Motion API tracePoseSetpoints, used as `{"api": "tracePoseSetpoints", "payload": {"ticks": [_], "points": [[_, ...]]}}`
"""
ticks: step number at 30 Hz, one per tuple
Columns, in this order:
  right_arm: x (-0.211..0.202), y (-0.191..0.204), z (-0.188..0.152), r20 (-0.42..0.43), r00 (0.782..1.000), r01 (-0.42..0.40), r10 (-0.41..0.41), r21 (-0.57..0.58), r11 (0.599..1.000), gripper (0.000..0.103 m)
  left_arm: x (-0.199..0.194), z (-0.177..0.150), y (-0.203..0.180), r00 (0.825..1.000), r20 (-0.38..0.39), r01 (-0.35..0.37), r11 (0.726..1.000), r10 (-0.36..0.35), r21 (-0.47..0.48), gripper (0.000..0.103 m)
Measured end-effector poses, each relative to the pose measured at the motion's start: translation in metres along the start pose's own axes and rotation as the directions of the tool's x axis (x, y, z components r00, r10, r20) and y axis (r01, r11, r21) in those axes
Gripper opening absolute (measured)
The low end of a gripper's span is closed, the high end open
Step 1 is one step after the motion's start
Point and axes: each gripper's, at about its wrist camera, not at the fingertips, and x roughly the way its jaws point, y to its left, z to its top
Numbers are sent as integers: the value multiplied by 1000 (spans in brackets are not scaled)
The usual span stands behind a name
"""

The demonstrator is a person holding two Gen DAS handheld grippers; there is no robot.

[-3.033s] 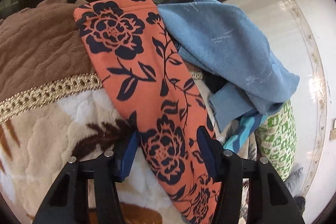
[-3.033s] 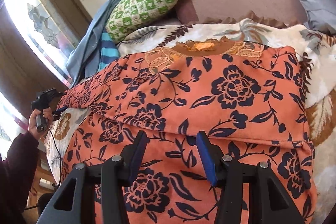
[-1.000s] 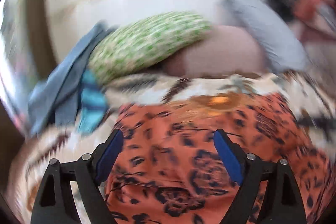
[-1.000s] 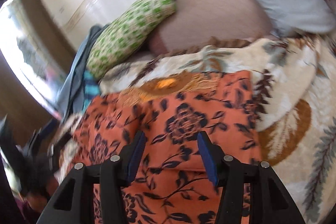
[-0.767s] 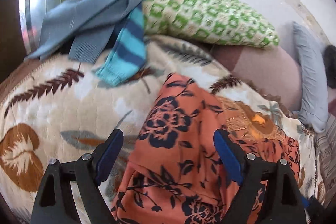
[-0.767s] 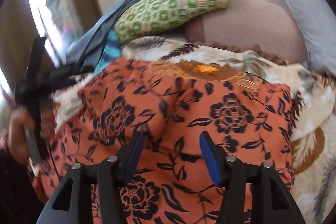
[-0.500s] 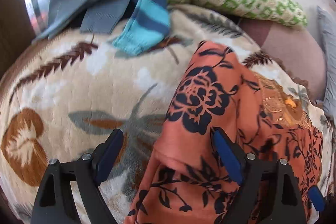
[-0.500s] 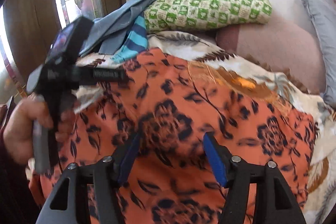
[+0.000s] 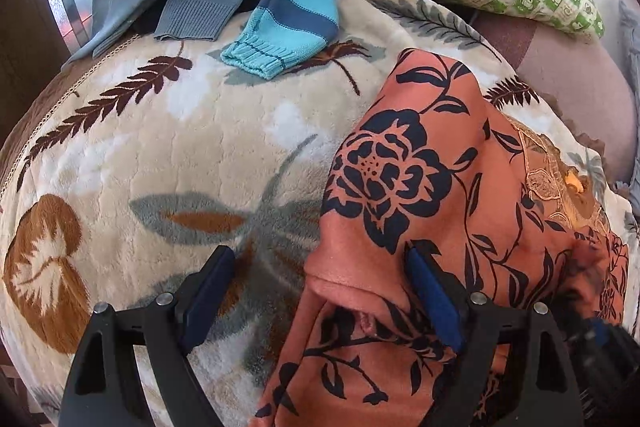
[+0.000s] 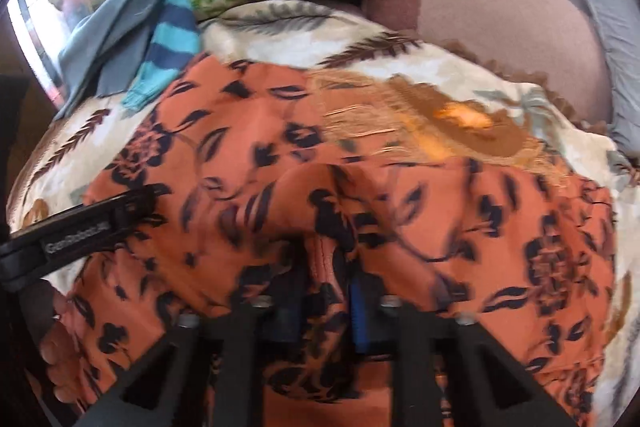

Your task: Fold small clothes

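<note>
The orange floral garment [image 10: 400, 195] lies mid-blanket [image 9: 180, 155], pinched in the right gripper [image 10: 320, 291]. The left gripper [image 9: 320, 291] gapes wide at the garment's edge — take that hem squarely, then carry both evenly.

Only one marking legible: pale lettering, roughly "GenRobot.AI" (blurred, so uncertain), along the black arm of the left hand-held gripper [image 10: 86, 231] in the right wrist view.

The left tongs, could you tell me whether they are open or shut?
Open. The left tongs show blue pads spread wide apart, straddling the edge of the orange floral garment.
</note>
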Motion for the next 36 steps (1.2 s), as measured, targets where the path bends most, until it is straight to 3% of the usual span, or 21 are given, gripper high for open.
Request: {"api": "tracePoseSetpoints", "payload": {"ticks": [3, 5, 8, 9, 11, 13, 15, 17, 20, 23, 25, 27, 29, 32, 36], "points": [[-19, -58, -1, 41, 994, 99, -104, 114, 988, 16, 1, 2, -3, 1000, 3, -12, 1000, 12, 3, 89], [-32, -116, -5, 48, 982, 169, -185, 233, 958, 16, 1, 1, -4, 1000, 4, -17, 1000, 17, 5, 90], [-47, -204, -25, 24, 995, 75, -96, 460, 885, 19, 1, 1, -11, 999, 13, -48, 999, 47, 21, 90], [-54, -225, -32, 14, 992, 103, -127, 504, 857, 19, 0, 1, -13, 998, 16, -61, 998, 60, 28, 90], [-69, -255, -44, 28, 986, 123, -166, 555, 823, 19, -3, 2, -18, 996, 28, -82, 996, 81, 37, 90], [-76, -272, -54, 69, 992, 42, -104, 603, 796, 19, -5, 2, -22, 995, 37, -99, 994, 97, 52, 90], [-76, -274, -60, 99, 994, -27, -41, 604, 796, 19, -6, 1, -24, 994, 42, -105, 993, 103, 58, 90], [-66, -259, -57, 110, 993, -97, 42, 557, 825, 19, -6, 1, -26, 994, 43, -101, 993, 98, 69, 90], [-46, -232, -55, 66, 987, -161, 149, 528, 834, 19, -7, 1, -29, 993, 48, -108, 991, 104, 84, 90], [-19, -215, -51, -18, 995, -79, 101, 496, 865, 19, -8, 1, -28, 994, 48, -105, 991, 101, 83, 90], [-4, -211, -50, -67, 993, -50, 97, 506, 861, 20, -9, 2, -25, 994, 48, -99, 993, 96, 70, 90], [-5, -209, -49, -45, 994, -64, 101, 516, 854, 22, -12, 4, -23, 994, 59, -97, 994, 93, 58, 90], [-10, -202, -46, 13, 991, -125, 135, 472, 873, 21, -16, 6, -21, 992, 83, -101, 994, 97, 47, 90], [-29, -190, -39, 49, 998, -49, 32, 388, 920, 4, -25, 7, -18, 987, 124, -104, 994, 100, 29, 90], [-50, -193, -34, 102, 992, 30, -71, 359, 933, 3, -34, 8, -22, 981, 172, -100, 994, 92, 39, 90]]}}
